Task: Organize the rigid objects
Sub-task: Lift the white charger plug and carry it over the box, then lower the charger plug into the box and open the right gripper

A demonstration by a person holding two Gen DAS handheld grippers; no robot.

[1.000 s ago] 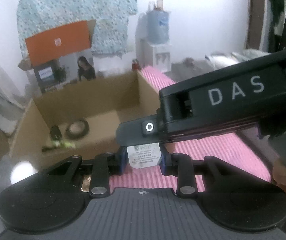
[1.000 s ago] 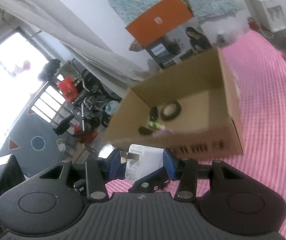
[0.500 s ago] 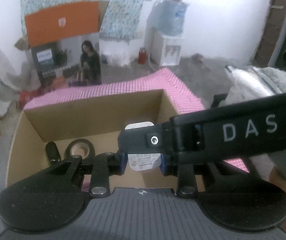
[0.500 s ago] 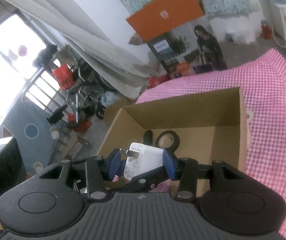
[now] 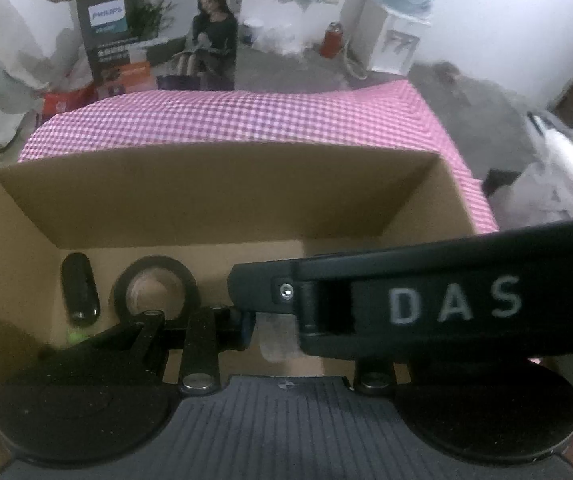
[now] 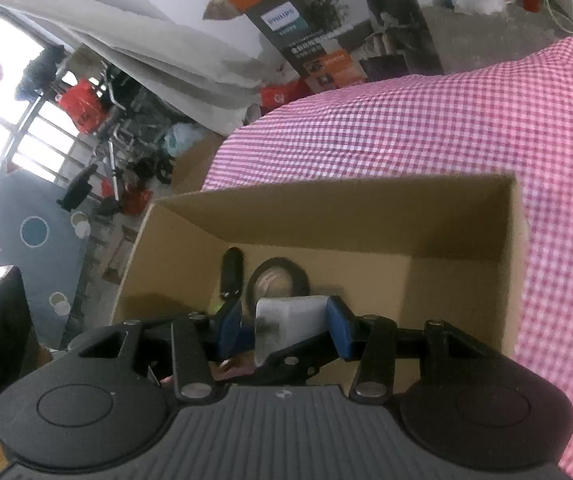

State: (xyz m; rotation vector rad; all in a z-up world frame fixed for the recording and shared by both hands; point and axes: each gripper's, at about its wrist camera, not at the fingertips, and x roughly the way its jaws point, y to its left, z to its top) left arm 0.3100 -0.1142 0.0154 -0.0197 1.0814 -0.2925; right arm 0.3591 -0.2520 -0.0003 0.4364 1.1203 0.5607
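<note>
A white charger plug (image 6: 286,320) sits between the blue pads of my right gripper (image 6: 284,326), over the open cardboard box (image 6: 366,196). In the left wrist view the same white plug (image 5: 278,340) shows between the pads of my left gripper (image 5: 282,336), mostly hidden by the right gripper's black finger marked DAS (image 5: 426,300). Both grippers hold over the box (image 5: 206,168). Inside the box lie a black tape roll (image 5: 156,288) and a black oblong object (image 5: 80,294); they also show in the right wrist view as the roll (image 6: 280,280) and the oblong object (image 6: 232,272).
The box stands on a pink checked cloth (image 5: 226,120) over a table. A printed Philips carton (image 5: 158,36) and a white water dispenser (image 5: 394,36) stand on the floor behind. A window and clutter (image 6: 86,120) are at the left.
Both grippers moved forward and over the box with the plug between them; the view now looks down into the box, which fills more of both frames.
</note>
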